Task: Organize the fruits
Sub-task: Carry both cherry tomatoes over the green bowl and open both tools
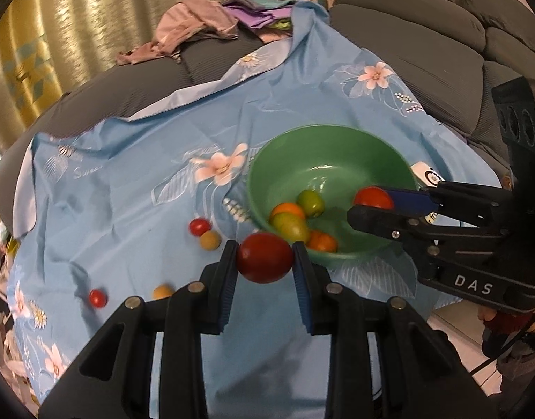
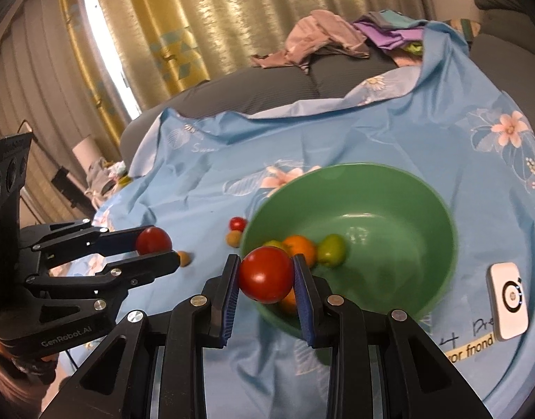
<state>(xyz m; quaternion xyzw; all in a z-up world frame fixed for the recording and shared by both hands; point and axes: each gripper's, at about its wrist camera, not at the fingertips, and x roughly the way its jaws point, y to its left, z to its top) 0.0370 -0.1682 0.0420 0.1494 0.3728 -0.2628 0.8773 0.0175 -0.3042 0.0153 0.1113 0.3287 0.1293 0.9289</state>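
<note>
A green bowl (image 1: 288, 160) (image 2: 407, 202) sits on a blue flowered cloth (image 1: 134, 174) with several orange and green fruits (image 1: 291, 225) (image 2: 332, 249) inside. My left gripper (image 1: 265, 262) (image 2: 159, 246) is shut on a red tomato (image 1: 265, 257) (image 2: 153, 240), just short of the bowl's near rim. Over the bowl's right side, my right gripper (image 2: 267, 276) (image 1: 372, 206) is shut on another red tomato (image 2: 266, 274) (image 1: 373, 198). Loose on the cloth left of the bowl lie small red fruits (image 1: 199, 226) (image 1: 97, 298) and yellowish ones (image 1: 210, 240) (image 1: 162, 291).
A white device (image 2: 509, 300) lies on the cloth right of the bowl. Crumpled clothes (image 1: 194, 28) are piled on the grey sofa (image 1: 424, 45) behind. Curtains (image 1: 93, 17) hang at the back left. The cloth's front edge drops off near me.
</note>
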